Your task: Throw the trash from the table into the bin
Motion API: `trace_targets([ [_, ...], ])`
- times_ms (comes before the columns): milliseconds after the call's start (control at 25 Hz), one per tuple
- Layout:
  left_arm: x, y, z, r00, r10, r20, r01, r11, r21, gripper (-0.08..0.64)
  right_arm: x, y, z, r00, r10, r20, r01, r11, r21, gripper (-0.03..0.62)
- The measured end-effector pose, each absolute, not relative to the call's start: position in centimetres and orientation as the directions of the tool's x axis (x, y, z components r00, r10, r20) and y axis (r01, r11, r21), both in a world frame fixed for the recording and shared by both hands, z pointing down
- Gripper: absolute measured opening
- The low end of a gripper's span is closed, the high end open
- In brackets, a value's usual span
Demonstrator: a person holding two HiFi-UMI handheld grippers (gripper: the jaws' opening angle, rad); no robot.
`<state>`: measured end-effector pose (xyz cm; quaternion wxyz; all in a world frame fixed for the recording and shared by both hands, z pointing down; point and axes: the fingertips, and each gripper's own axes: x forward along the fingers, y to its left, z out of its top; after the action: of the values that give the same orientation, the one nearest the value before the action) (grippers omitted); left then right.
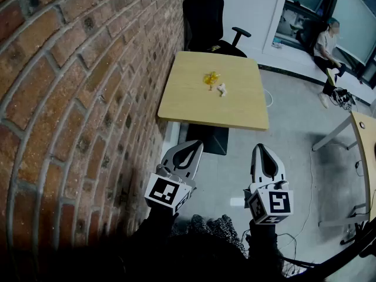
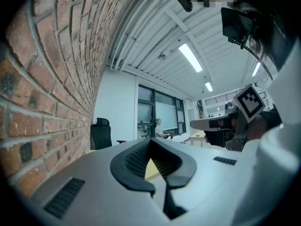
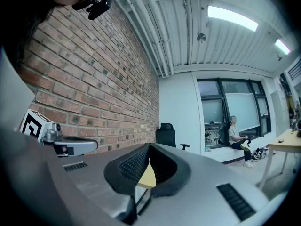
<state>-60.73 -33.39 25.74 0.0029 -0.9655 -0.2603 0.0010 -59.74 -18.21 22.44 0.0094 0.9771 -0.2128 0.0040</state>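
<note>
A brick wall (image 1: pixel 76 98) runs along the left of a pale wooden table (image 1: pixel 235 107), with a black office chair (image 1: pixel 207 22) at its far end and a dark container (image 1: pixel 207 138) under its near edge. In the foreground a person holds the left gripper (image 1: pixel 189 148) and right gripper (image 1: pixel 262 151) level and short of the table, each with jaws clenched on nothing. The trash, a yellow wrapper (image 1: pixel 211 78) and a white crumpled scrap (image 1: pixel 222 89), lies near the middle of the tabletop.
</note>
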Motion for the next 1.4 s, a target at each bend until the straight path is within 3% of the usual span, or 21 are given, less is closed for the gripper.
trace_targets([
  [320, -57.1, -32.0, 25.8, 0.878, 0.478, -0.013, 0.478, -0.878, -0.007, 0.005, -55.8, -16.2, 22.7, 0.909, -0.417, -0.002, -0.417, -0.909, 0.009, 0.011],
  [1000, -44.7, -24.8, 25.2, 0.915, 0.403, -0.012, 0.403, -0.915, -0.027, 0.005, -42.8, -11.8, 23.6, 0.815, -0.579, 0.005, -0.579, -0.815, -0.019, 0.011],
  [1400, -41.6, -23.5, 25.9, 0.943, 0.333, 0.016, 0.334, -0.942, -0.035, 0.005, -38.7, -11.3, 25.1, 0.750, -0.661, 0.026, -0.660, -0.750, -0.033, 0.011],
])
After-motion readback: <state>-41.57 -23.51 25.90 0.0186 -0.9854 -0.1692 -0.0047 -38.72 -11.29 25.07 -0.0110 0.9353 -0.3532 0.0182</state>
